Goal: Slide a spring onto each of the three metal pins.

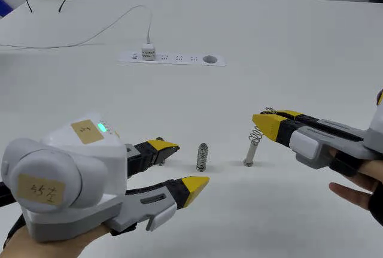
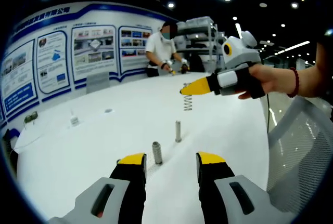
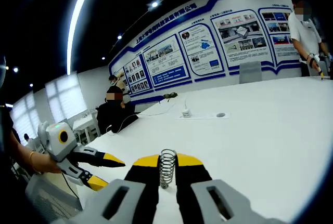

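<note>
At lower left, the left gripper idles with its jaws wide apart and empty, likely keeping clear. At centre stands the sprung pin. Further right, the right gripper pinches a spring by its top end. The spring dangles at the tip of the bare pin, apparently to line it up for threading.

From my seat: the spring is bare shiny steel wire; the pin is duller grey metal; left gripper has a smooth, slightly glossy white plastic shell with paper labels stuck on; its yellow fingertips look matt; table is smooth matt white
</note>
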The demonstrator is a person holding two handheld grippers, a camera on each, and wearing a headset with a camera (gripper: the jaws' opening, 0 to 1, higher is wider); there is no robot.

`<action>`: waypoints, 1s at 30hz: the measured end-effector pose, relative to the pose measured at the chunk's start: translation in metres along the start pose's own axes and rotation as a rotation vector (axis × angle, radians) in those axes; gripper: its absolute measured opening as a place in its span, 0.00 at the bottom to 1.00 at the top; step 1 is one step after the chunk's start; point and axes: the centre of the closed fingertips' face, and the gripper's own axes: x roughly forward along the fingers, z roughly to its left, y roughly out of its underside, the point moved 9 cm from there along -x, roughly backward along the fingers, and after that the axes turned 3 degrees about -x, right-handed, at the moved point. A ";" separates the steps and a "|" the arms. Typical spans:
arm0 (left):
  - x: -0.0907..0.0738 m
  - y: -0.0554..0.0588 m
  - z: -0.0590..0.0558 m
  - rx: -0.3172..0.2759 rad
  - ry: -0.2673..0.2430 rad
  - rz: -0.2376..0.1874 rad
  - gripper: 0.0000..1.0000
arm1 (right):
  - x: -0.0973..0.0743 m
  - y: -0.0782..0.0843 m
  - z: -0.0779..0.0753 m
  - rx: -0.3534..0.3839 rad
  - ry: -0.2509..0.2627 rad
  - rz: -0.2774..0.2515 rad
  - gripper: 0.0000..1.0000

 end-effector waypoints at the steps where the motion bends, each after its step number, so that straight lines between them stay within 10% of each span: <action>1: -0.001 0.001 0.001 -0.001 -0.001 0.000 0.40 | 0.001 0.000 -0.001 -0.005 0.002 -0.001 0.12; 30: -0.012 0.013 0.013 -0.098 -0.114 0.025 0.73 | 0.023 0.019 -0.032 -0.092 0.089 0.056 0.12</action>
